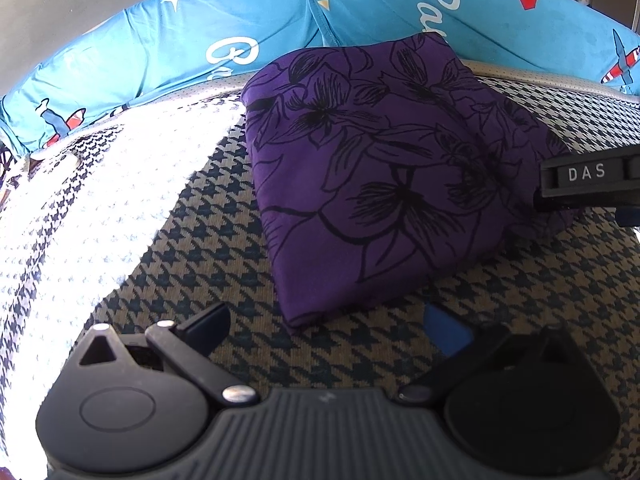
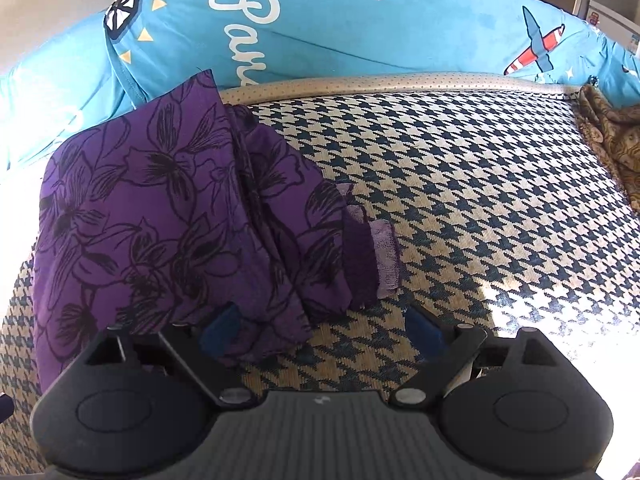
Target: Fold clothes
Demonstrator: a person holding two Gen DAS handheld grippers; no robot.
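A folded purple garment with black flower outlines (image 1: 372, 184) lies on the houndstooth surface (image 1: 192, 248), its far end against a blue cushion. My left gripper (image 1: 326, 330) is open just short of the garment's near edge, with only bare surface between its fingers. At the right edge of the left wrist view, my right gripper (image 1: 588, 184) touches the garment's right side. In the right wrist view the garment (image 2: 152, 208) fills the left half, with a loose folded layer and a pale hem (image 2: 384, 256) on its right. My right gripper (image 2: 324, 336) is open, and its left finger (image 2: 222, 332) touches the garment's near corner.
A long blue printed cushion (image 2: 360, 28) runs along the far side of the surface, behind a beige piped edge (image 2: 400, 80). A brown patterned cloth (image 2: 612, 144) lies at the far right. Bright sunlight washes out patches of the surface (image 1: 100, 184).
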